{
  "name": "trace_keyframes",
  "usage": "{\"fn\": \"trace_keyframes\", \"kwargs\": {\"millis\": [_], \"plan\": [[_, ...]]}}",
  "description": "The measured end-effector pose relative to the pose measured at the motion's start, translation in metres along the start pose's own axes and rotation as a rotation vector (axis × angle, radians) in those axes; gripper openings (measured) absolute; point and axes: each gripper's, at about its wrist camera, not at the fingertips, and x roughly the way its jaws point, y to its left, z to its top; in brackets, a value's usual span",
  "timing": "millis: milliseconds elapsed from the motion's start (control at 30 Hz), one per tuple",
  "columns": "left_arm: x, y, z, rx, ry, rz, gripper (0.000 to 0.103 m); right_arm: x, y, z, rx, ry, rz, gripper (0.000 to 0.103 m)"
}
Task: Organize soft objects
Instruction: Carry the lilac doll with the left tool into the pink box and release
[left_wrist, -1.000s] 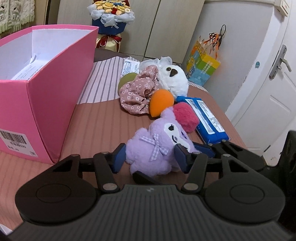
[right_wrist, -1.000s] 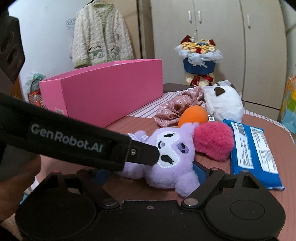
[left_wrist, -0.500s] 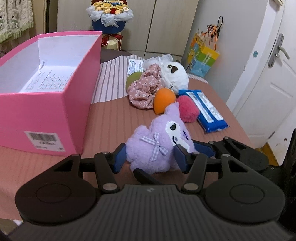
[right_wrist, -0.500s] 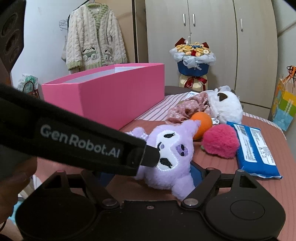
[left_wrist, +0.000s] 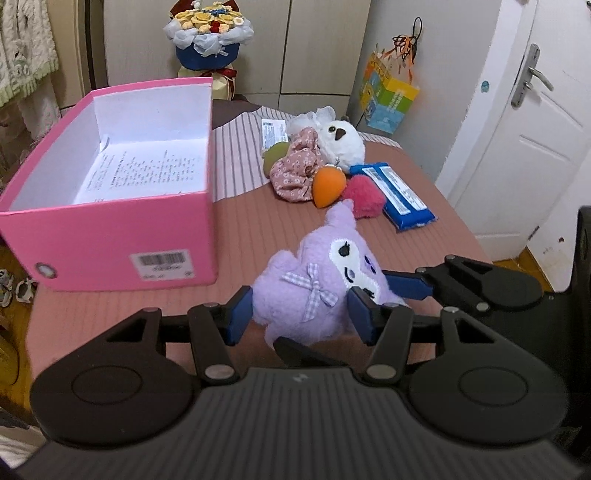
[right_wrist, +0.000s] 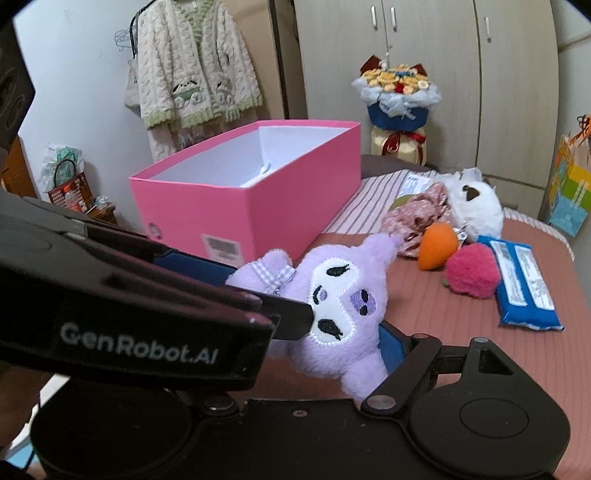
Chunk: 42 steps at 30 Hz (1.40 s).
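left gripper (left_wrist: 301, 314): both blue pads pressed into the purple plush (left_wrist: 314, 291) at its body sides; jaws closed down to the toy's width; plush looks lifted clear of the bed (left_wrist: 251, 229), though contact underneath is hidden by the toy itself
right gripper (right_wrist: 332, 332): only its right blue pad shows, touching the plush's lower head side; the other finger is hidden behind the left gripper's arm, so can't tell how far it's open or whether it actually grips
purple plush: front-right of the pink box (left_wrist: 110, 236), just beside its labelled end wall; tilted, one ear pointing away toward the other toys; checked bow on the body facing the left camera; face toward the right camera
pink box: open top, white inside; printed paper sheet (left_wrist: 144, 173) lying on its floor; barcode label on the near end
other soft items: right of the pink box, beyond the plush; orange toy (left_wrist: 328, 184) touching the pink pompom (left_wrist: 364, 199); floral scrunchie (left_wrist: 295, 173) against the white plush (left_wrist: 341, 142); green ball (left_wrist: 275, 155) half hidden behind the scrunchie
blue wipes pack (left_wrist: 397, 201): just right of the pompom, flat on the bed
background: flower bouquet (left_wrist: 208, 37) behind the pink box; knit cardigan (right_wrist: 192, 62) hanging on the wall behind the box in the right view
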Motion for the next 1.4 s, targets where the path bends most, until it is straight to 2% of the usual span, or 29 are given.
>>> {"fn": "trace_keyframes", "kwargs": {"millis": [200, 433, 600, 833, 1100, 1400], "plan": [[-0.032, 0.02, -0.004, -0.015, 0.014, 0.0, 0.055, -0.012, 0.03, 0.011, -0.017, 0.037, 0.042, 0.085], [-0.066, 0.045, 0.004, -0.029, 0.026, 0.0, 0.054, -0.024, 0.067, 0.032, -0.119, 0.037, 0.064, 0.085], [-0.084, 0.064, 0.019, -0.035, 0.033, -0.004, 0.055, -0.028, 0.086, 0.053, -0.186, 0.023, 0.075, 0.085], [-0.092, 0.086, 0.057, -0.031, -0.017, -0.012, 0.055, -0.023, 0.094, 0.089, -0.24, -0.048, 0.07, 0.086], [-0.06, 0.115, 0.114, -0.054, -0.082, 0.001, 0.055, 0.018, 0.064, 0.141, -0.201, -0.091, 0.112, 0.087], [0.025, 0.166, 0.172, -0.138, -0.031, 0.006, 0.055, 0.109, 0.031, 0.195, -0.211, -0.034, 0.142, 0.086]]}}
